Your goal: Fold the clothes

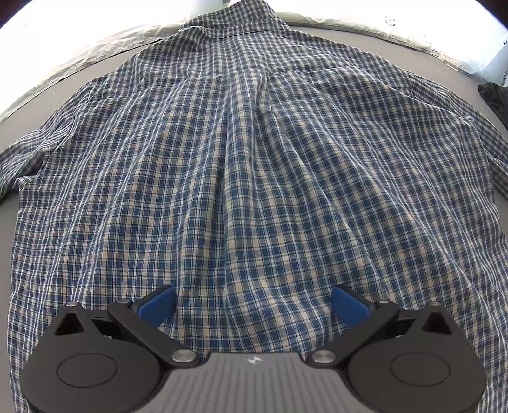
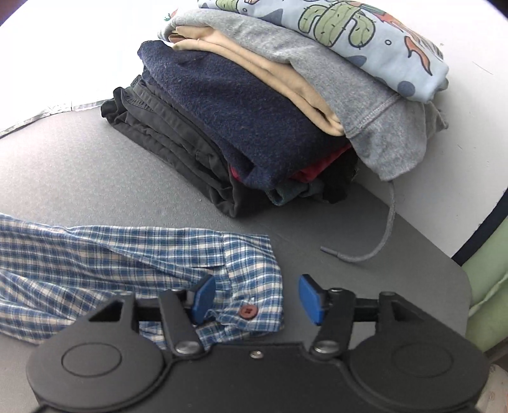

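Nearest the left wrist camera, the left gripper [image 1: 253, 305] hangs over the near hem of the shirt [image 1: 254, 178], its jaws spread wide with blue pads [image 1: 157, 305] on either side and nothing between them. The shirt lies flat on the grey bench [image 1: 19, 127], back side up, its long axis running from the hem near the camera to the collar [image 1: 231, 22] at the far edge. It is thin woven cloth in a blue, white and tan check, with soft creases fanning from a centre pleat below the yoke. The sleeves spread out to left and right. A pale sheet [image 1: 95, 47] lines the far edge of the bench.

In the right wrist view, the right gripper [image 2: 255, 300] sits over a sleeve cuff [image 2: 250, 286] at the near side, jaws spread. The left pad touches or overlaps the cuff; the right pad is clear of it, over bare bench. The cuff carries a round dark red button [image 2: 248, 311], and the sleeve runs off to the left.

Farther off stands a stack [image 2: 254, 111] of folded clothes: dark trousers at the bottom, a navy fleece, a tan layer, a grey sweatshirt, and a light blue cactus-print piece on top. A grey drawcord [image 2: 374, 244] trails from the stack onto the bench, to the right of the cuff. Something green [image 2: 489, 279] shows at the right edge.
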`<state>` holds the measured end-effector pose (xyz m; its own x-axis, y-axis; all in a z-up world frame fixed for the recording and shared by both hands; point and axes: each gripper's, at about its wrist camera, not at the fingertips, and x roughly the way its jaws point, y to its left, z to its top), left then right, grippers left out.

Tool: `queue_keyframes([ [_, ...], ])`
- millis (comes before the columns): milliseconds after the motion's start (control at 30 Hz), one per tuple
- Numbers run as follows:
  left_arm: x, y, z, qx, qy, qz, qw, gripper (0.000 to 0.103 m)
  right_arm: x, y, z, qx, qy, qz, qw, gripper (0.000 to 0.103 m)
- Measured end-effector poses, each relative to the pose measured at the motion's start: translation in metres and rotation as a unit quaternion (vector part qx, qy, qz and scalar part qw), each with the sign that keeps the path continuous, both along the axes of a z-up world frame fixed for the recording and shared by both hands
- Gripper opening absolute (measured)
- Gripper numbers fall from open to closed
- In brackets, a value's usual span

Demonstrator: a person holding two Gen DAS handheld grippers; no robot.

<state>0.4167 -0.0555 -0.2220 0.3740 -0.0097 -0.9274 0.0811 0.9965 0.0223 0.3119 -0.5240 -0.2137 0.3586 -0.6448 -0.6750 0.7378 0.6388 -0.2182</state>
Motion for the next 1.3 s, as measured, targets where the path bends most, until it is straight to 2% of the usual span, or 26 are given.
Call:
queue_keyframes([
  [67, -0.002, 0.000, -0.001, -0.001, -0.006, 0.003, 1.0000, 0.103, -0.003, 0.017, 0.005, 0.031, -0.021, 0.012, 0.999, 0.082],
  [100, -0.004, 0.001, -0.001, -0.001, -0.010, 0.005, 0.9999, 0.103, -0.003, 0.028, 0.006, 0.049, -0.028, 0.032, 0.998, 0.089],
  [167, -0.008, 0.001, -0.001, -0.001, -0.022, 0.009, 0.9997, 0.103, 0.000, 0.052, 0.009, 0.069, -0.038, 0.088, 0.993, 0.096],
  [300, -0.019, 0.004, -0.003, -0.005, -0.049, 0.008, 0.9988, 0.103, 0.012, 0.101, 0.021, 0.101, -0.053, 0.182, 0.977, 0.102],
  [433, -0.039, 0.015, -0.002, -0.016, -0.056, 0.003, 0.9983, 0.103, 0.019, 0.159, 0.038, 0.157, -0.075, 0.266, 0.948, 0.103],
  [533, -0.067, 0.038, -0.001, -0.044, -0.062, 0.016, 0.9970, 0.103, 0.020, 0.209, 0.043, 0.193, -0.070, 0.316, 0.926, 0.103],
  [633, -0.095, 0.073, -0.002, -0.067, -0.065, 0.052, 0.9942, 0.103, 0.019, 0.261, 0.039, 0.214, -0.042, 0.381, 0.899, 0.103],
  [800, -0.119, 0.156, 0.012, -0.087, -0.094, 0.130, 0.9833, 0.103, 0.022, 0.343, 0.023, 0.254, -0.002, 0.433, 0.865, 0.103],
  [1000, -0.129, 0.253, 0.026, -0.075, -0.109, 0.218, 0.9670, 0.103, 0.037, 0.410, 0.021, 0.249, 0.001, 0.457, 0.854, 0.103],
  [1133, -0.135, 0.311, 0.026, -0.054, -0.116, 0.263, 0.9563, 0.103, 0.061, 0.440, 0.015, 0.243, -0.003, 0.462, 0.853, 0.103],
  [1300, -0.124, 0.378, 0.014, -0.069, -0.110, 0.316, 0.9399, 0.103, 0.097, 0.481, 0.004, 0.194, -0.011, 0.471, 0.861, 0.103],
])
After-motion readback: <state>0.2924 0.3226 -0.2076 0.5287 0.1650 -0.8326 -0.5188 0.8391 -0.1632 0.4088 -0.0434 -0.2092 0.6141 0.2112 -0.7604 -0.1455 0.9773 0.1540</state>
